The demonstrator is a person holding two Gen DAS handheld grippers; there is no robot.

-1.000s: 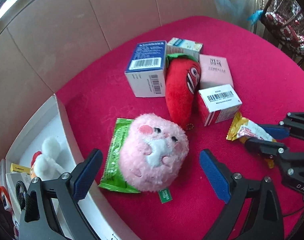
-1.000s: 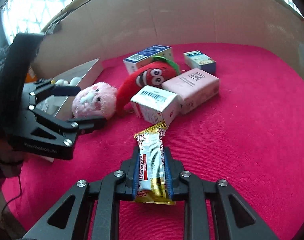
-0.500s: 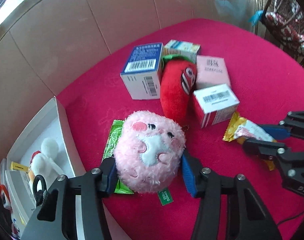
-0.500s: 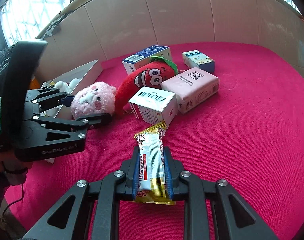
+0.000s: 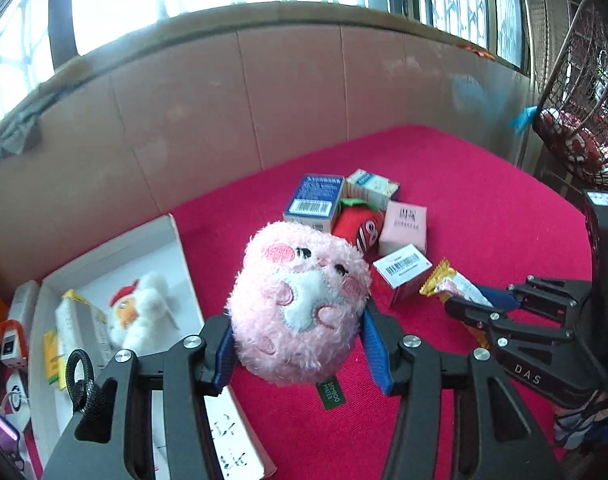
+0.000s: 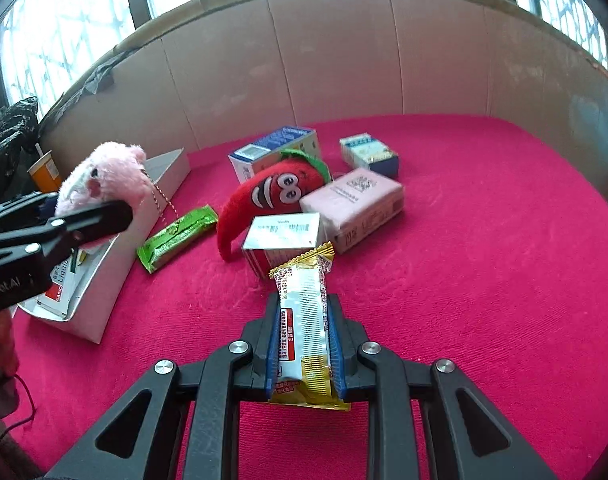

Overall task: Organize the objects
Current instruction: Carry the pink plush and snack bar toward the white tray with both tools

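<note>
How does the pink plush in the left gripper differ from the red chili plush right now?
The pink plush is round and fluffy; the red chili plush is long, tapered, with a green top. The pink plush is gripped by the left gripper and lifted off the cloth; the chili plush lies on the red cloth, touching the boxes around it. Both are soft toys with stitched faces.

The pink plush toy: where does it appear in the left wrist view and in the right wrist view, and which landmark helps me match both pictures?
Left wrist view: the pink plush toy fills the lower centre, clamped in the left gripper.
Right wrist view: it sits at the far left, raised above the white box.
Shared landmark: the red chili plush, lying among the small cartons.
</note>
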